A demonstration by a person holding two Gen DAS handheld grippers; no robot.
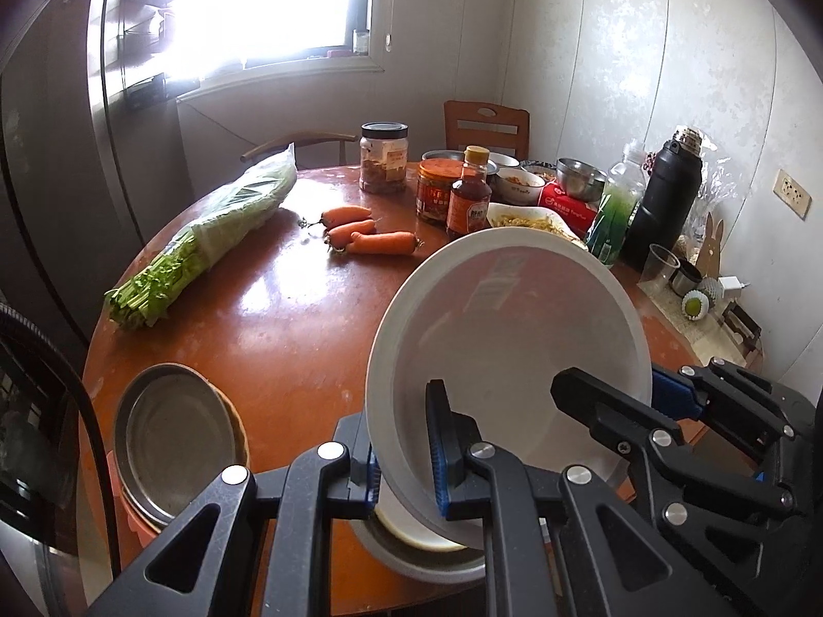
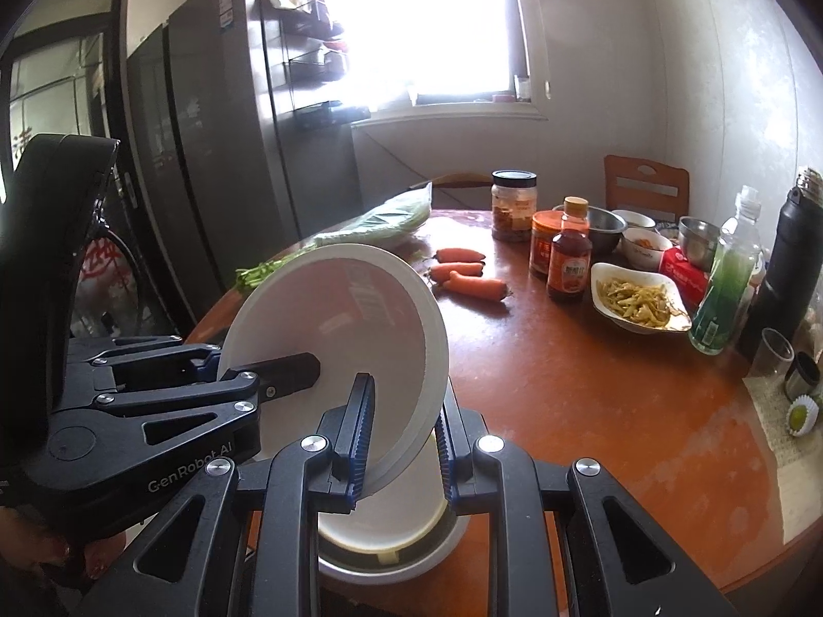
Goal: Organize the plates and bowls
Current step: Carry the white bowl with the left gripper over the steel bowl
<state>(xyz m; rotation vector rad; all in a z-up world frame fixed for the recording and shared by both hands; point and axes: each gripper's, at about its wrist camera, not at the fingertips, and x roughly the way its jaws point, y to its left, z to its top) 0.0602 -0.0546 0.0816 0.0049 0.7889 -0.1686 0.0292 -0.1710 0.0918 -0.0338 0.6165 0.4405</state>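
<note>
A white plate (image 1: pixel 514 319) (image 2: pixel 350 319) hangs tilted above the round brown table (image 1: pixel 288 319) (image 2: pixel 566 385), held by both grippers. My left gripper (image 1: pixel 404 442) (image 2: pixel 247 365) is shut on its near-left rim. On the opposite rim my right gripper (image 1: pixel 617 391) (image 2: pixel 401 427) is shut as well. Directly under the plate stands a metal bowl (image 1: pixel 432 565) (image 2: pixel 391 565) with a white dish (image 1: pixel 411 534) (image 2: pixel 375 524) inside it. A shallow metal dish (image 1: pixel 175 442) rests on an orange bowl at the table's near-left edge.
Three carrots (image 1: pixel 360 234) (image 2: pixel 463 272) and bagged celery (image 1: pixel 206 236) lie mid-table. Jars, a sauce bottle (image 1: pixel 468 195) (image 2: pixel 571 257), a dish of food (image 2: pixel 638 298), metal bowls, a green bottle and a black flask (image 1: pixel 663 200) crowd the far right. A fridge stands left.
</note>
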